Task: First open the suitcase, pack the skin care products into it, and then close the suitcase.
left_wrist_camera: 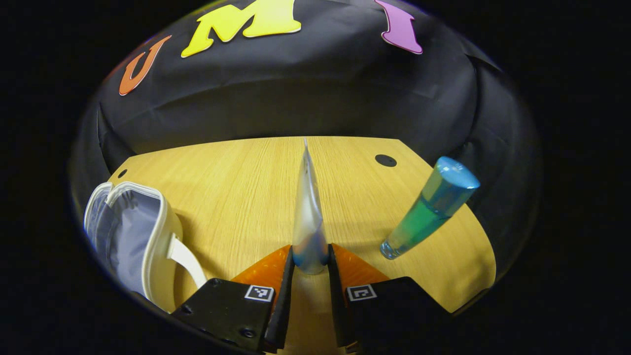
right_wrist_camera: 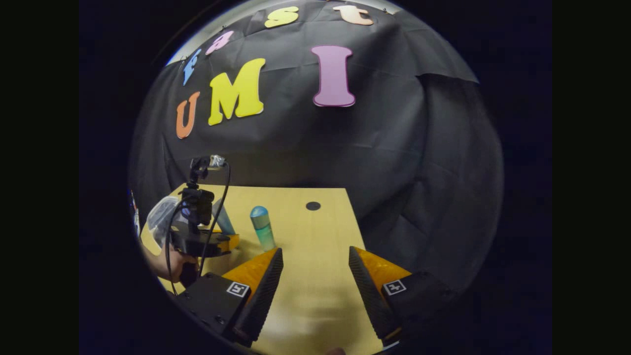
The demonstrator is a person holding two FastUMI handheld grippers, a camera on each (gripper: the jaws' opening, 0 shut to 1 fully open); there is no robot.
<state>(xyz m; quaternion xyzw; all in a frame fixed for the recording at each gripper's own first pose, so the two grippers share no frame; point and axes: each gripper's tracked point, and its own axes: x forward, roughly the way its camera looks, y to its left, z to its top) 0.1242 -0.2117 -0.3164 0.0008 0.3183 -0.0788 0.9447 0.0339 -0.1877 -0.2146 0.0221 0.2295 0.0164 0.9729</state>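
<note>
Where the wooden surface [left_wrist_camera: 236, 192] meets the left edge of the left gripper view, the suitcase [left_wrist_camera: 133, 236] (a small white case with pale grey-blue lining) lies open, its lid raised, its white strap handle [left_wrist_camera: 186, 259] hanging toward the camera.

Item: squeeze tube [left_wrist_camera: 308, 222], silvery, tapering to a flat crimped end that points away from the camera. Position: held in the left claw [left_wrist_camera: 310, 264], both fingers closed narrow against its rounded lower end; the tube is lifted above the surface, to the right of the suitcase and apart from it.

Item: bottle [left_wrist_camera: 429, 209], translucent blue-green with a blue cap. Position: standing on the surface to the right of the tube, apart from it; it leans in the fisheye image.

Right gripper view: the right claw [right_wrist_camera: 315, 281] is spread wide with nothing between its fingers, hanging over bare wood near the front edge. Farther off at the left, the left claw [right_wrist_camera: 224, 239] appears with its camera mount and cable, a hand [right_wrist_camera: 165, 264] gripping it from below, and the tube [right_wrist_camera: 224, 219] rising from it. The bottle [right_wrist_camera: 262, 228] stands just right of that. The suitcase [right_wrist_camera: 162, 217] sits behind the mount, partly hidden.

Fixtures: a dark round hole [left_wrist_camera: 385, 160] in the surface near the far right corner; black cloth wall [left_wrist_camera: 305, 98] behind.
</note>
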